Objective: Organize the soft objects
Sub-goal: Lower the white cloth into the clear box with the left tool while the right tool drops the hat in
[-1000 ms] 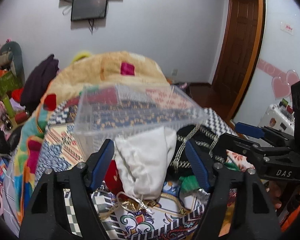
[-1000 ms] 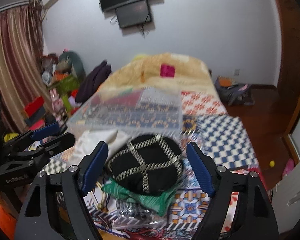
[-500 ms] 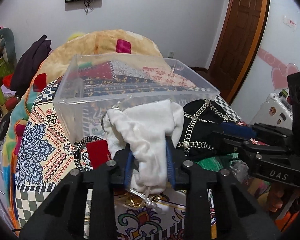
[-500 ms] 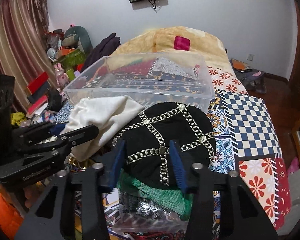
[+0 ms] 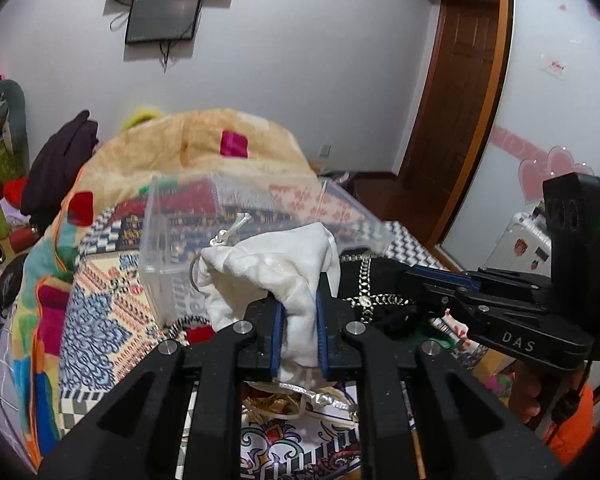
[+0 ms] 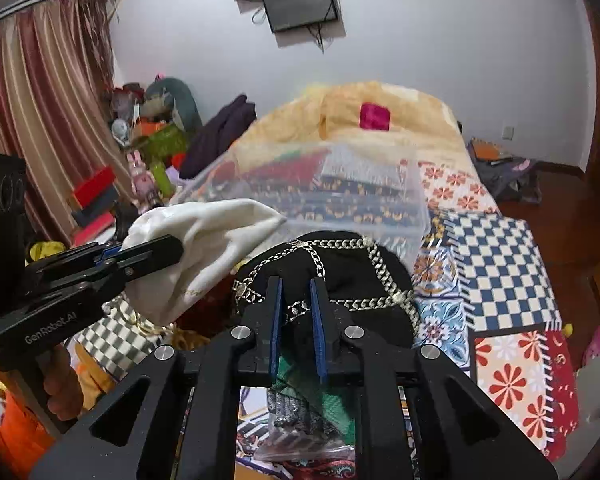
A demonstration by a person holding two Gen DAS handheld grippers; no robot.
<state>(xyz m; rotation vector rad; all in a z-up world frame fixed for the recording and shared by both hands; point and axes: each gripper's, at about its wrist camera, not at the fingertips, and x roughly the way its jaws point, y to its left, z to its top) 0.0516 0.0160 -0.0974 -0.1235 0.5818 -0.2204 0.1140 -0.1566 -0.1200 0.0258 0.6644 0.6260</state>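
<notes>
My left gripper [image 5: 298,312] is shut on a white drawstring pouch [image 5: 272,268] and holds it up in front of a clear plastic bin [image 5: 172,240] on the bed. My right gripper [image 6: 296,296] is shut on a black hat with silver chains [image 6: 352,280], lifted above a green knit item [image 6: 324,396]. In the right wrist view the left gripper [image 6: 140,256] and white pouch [image 6: 204,236] are at the left, and the bin [image 6: 340,192] lies behind. In the left wrist view the right gripper [image 5: 440,280] and the hat [image 5: 376,284] are at the right.
The bed has a patchwork cover [image 6: 500,256] and a tan blanket [image 5: 204,148] at the far end. A clear bag of small items [image 6: 296,428] lies under the hat. Clutter and toys [image 6: 148,140] stand left of the bed. A wooden door [image 5: 456,96] is at the right.
Both grippers have closed, the left on the white pouch and the right on the black hat, and both have lifted their items up from the pile.
</notes>
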